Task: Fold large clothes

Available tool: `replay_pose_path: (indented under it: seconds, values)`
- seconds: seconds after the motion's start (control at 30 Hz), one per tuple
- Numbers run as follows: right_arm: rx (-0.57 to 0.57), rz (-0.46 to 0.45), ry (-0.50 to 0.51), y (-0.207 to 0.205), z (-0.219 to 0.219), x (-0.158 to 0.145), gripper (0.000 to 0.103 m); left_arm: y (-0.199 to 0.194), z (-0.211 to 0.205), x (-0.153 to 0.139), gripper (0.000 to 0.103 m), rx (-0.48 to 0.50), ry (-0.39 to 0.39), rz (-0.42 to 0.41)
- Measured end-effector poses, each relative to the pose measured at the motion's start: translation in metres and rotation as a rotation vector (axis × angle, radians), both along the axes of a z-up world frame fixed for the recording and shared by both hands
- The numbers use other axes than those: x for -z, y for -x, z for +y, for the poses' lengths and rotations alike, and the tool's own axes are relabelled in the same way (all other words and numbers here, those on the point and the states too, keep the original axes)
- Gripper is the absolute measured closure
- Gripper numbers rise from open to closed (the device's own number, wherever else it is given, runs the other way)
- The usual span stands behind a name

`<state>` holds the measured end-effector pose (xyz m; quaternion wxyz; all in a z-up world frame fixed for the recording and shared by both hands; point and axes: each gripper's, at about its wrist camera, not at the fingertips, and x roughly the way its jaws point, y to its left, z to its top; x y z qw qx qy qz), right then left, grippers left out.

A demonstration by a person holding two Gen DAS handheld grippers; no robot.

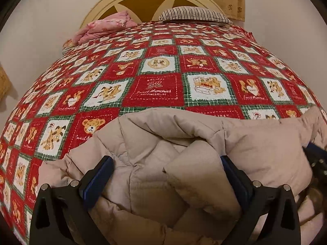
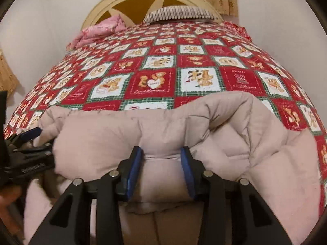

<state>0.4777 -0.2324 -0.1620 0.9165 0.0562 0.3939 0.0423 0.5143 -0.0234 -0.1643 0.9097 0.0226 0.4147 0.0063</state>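
Bedspread: we are looking down on a red, white and green teddy-bear patchwork that is covering the whole bed.
Jacket: a beige padded jacket is lying bunched on the bedspread's near edge.
Headboard: a cream arch is standing at the bedspread's far end.
Striped pillow: lying at the bedspread's far end, to the right.
Pink bedding: lying at the bedspread's far left.
Left gripper: we are holding its jaws wide apart around a jacket fold, without pressing it.
Right gripper: its blue pads are sitting partly parted beside a puffy jacket ridge; we cannot tell whether they are pinching it.
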Motion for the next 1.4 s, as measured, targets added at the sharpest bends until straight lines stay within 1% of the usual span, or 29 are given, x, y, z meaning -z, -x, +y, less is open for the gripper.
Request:
replay_pose_path:
  seconds: [0.07, 0.1, 0.13, 0.17, 0.2, 0.27, 0.3, 0.33, 0.37, 0.4, 0.47, 0.63, 0.8, 0.93, 1.4]
  values:
    - [0.003, 0.006, 0.013, -0.003, 0.001, 0.004, 0.062, 0.008, 0.003, -0.014, 0.001, -0.018, 0.035, -0.046]
    - [0.002, 0.012, 0.023, -0.004, 0.002, 0.006, 0.062, 0.017, 0.003, -0.031, 0.001, -0.022, 0.069, -0.115]
    - [0.002, 0.017, 0.033, -0.005, 0.003, 0.007, 0.062, 0.024, 0.000, -0.042, 0.001, -0.019, 0.082, -0.167]
    - [0.001, 0.018, 0.042, -0.005, 0.004, 0.007, 0.062, 0.029, -0.006, -0.052, 0.001, 0.004, 0.080, -0.205]
    - [0.001, 0.017, 0.045, -0.004, 0.005, 0.007, 0.062, 0.029, -0.015, -0.056, 0.001, 0.030, 0.059, -0.206]
    - [0.001, 0.016, 0.040, -0.004, 0.004, 0.007, 0.062, 0.019, -0.031, -0.050, 0.001, 0.064, -0.015, -0.151]
    - [0.001, 0.016, 0.037, -0.004, 0.005, 0.007, 0.062, 0.010, -0.038, -0.034, 0.001, 0.072, -0.070, -0.085]
    - [0.001, 0.015, 0.034, -0.003, 0.005, 0.007, 0.062, 0.004, -0.039, -0.023, 0.001, 0.070, -0.095, -0.050]
    - [0.001, 0.015, 0.035, -0.003, 0.005, 0.008, 0.062, 0.001, -0.038, -0.012, 0.001, 0.069, -0.100, -0.024]
    - [0.001, 0.014, 0.032, -0.004, 0.004, 0.008, 0.062, -0.002, -0.029, -0.002, 0.001, 0.069, -0.043, -0.007]
    - [0.001, 0.011, 0.027, -0.003, 0.003, 0.008, 0.062, -0.005, -0.020, 0.003, 0.001, 0.056, 0.016, 0.005]
    - [0.000, 0.017, 0.037, -0.004, 0.004, 0.008, 0.062, -0.006, -0.028, 0.011, 0.001, 0.050, -0.015, 0.008]
    - [0.002, 0.023, 0.067, -0.005, 0.008, 0.008, 0.062, -0.007, -0.028, 0.013, 0.001, 0.047, -0.002, 0.032]
    - [0.004, 0.023, 0.089, -0.007, 0.011, 0.009, 0.062, -0.007, -0.027, 0.013, 0.001, 0.046, 0.005, 0.033]
    - [0.005, 0.025, 0.102, -0.008, 0.012, 0.010, 0.062, -0.008, -0.027, 0.014, 0.001, 0.044, 0.005, 0.038]
